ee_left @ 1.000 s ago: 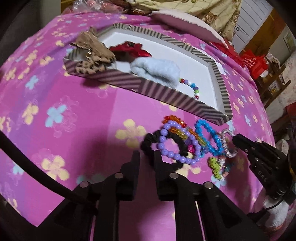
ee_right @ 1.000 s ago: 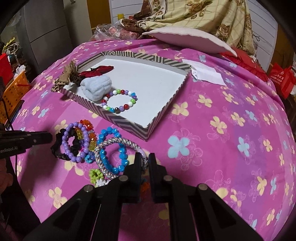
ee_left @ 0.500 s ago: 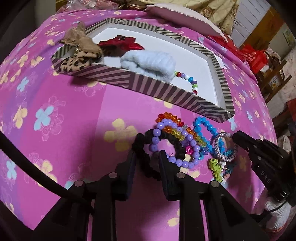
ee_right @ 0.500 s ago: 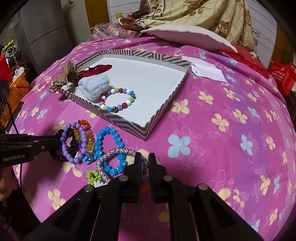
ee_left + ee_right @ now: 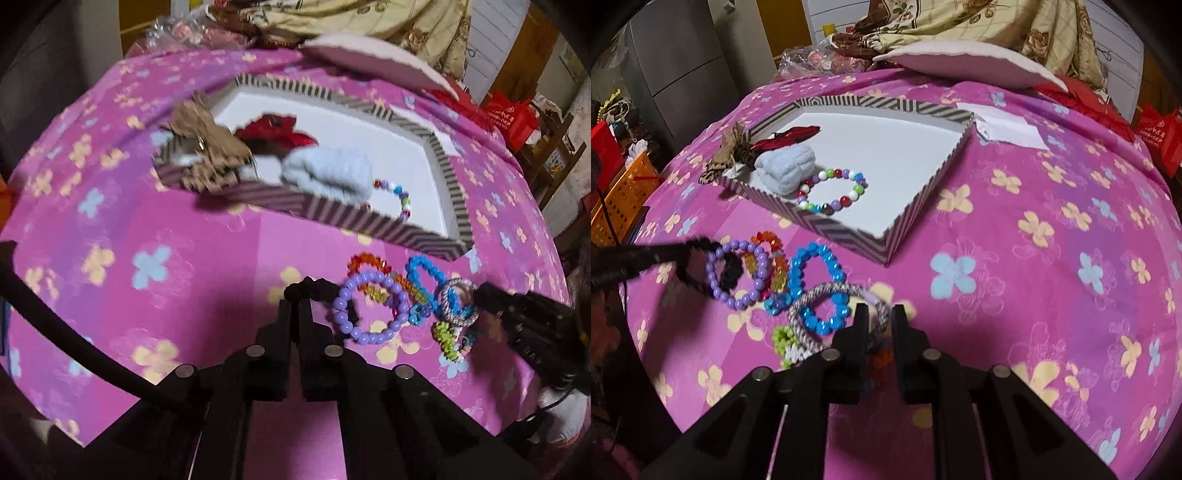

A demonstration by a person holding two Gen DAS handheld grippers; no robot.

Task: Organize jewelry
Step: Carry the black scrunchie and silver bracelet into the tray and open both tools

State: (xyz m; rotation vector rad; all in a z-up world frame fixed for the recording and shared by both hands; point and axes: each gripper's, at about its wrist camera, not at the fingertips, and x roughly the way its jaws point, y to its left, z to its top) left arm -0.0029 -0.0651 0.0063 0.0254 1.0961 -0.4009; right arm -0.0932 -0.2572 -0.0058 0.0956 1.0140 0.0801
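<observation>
The left gripper [image 5: 298, 301] pinches the black hair tie [image 5: 314, 286] on the pink bedspread [image 5: 1034, 258]. The striped tray [image 5: 923, 184] holds, left to right, a leopard bow [image 5: 727, 157], red bow [image 5: 786, 137], blue towel [image 5: 786, 168] and multicolored bead bracelet [image 5: 833, 194]. The right gripper [image 5: 880, 314], fingers slightly parted, straddles the silver woven bracelet [image 5: 812, 295].

- We see a magenta bedspread with yellow and blue flowers [image 5: 1052, 229] filling most of the right wrist view.
- At twelve o'clock lies a cream quilt with brown roses [image 5: 979, 29], a flat pale pink cushion [image 5: 964, 62] before it.
- At ten o'clock stands a grey metal cabinet [image 5: 683, 62].
- At nine o'clock, an orange plastic basket [image 5: 624, 192].
- At two o'clock, a white slatted wall [image 5: 1119, 40].
- In the left wrist view, a wooden chair [image 5: 554, 155] at two o'clock.
</observation>
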